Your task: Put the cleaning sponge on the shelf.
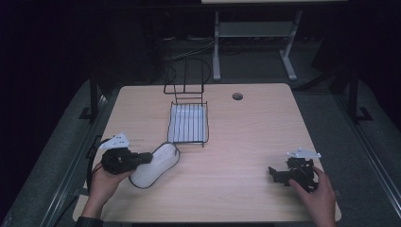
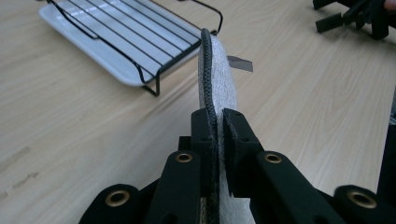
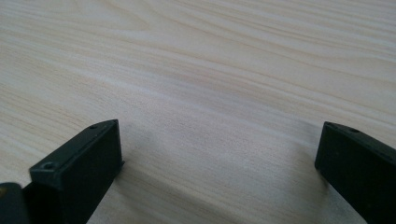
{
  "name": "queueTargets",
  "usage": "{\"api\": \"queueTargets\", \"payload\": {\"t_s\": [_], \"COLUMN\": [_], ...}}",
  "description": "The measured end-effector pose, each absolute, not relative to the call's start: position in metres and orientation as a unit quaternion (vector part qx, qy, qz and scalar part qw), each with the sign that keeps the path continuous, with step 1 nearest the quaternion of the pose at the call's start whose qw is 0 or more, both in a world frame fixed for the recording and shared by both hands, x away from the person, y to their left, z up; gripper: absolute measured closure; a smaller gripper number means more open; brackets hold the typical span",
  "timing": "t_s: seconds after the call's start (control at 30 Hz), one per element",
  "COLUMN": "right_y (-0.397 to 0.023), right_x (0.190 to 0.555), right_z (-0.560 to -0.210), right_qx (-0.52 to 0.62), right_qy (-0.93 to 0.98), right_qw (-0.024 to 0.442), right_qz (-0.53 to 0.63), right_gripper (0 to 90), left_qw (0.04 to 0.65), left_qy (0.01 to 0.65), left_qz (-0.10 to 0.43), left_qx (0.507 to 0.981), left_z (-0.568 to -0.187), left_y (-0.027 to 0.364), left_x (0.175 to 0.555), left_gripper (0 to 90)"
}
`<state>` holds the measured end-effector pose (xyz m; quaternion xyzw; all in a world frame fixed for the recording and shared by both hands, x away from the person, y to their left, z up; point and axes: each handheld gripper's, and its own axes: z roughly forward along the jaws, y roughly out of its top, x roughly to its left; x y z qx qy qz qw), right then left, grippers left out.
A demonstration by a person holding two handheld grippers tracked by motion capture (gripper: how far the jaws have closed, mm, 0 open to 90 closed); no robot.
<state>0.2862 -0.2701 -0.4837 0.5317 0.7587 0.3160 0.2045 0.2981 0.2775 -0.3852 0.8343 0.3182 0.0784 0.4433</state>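
White pad (image 1: 155, 165) — clamped edge-on in left hand-held gripper (image 2: 215, 126), lifted.

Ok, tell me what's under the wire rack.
Under the black wire rack sits a white tray, its surface showing between the bars, and both rest on the wooden table. The table under the tray is covered, so nothing can be told there.
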Motion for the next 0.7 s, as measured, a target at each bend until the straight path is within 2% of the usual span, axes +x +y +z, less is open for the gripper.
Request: {"api": "queueTargets", "payload": {"t_s": [0.7], "right_y": [-0.270], "right_x": [0.286], "right_z": [-0.484], "right_qx": [0.532], "right_qy": [0.759], "right_qw": [0.204], "right_qz": [0.316], "right_gripper": [0.1], "left_qw": [0.459], "left_qy": [0.313], "left_qz": [0.080], "left_qx": [0.828], "left_z": [-0.370], "left_y": [0.264], "left_x": [0.342], "left_gripper": [83.4]}}
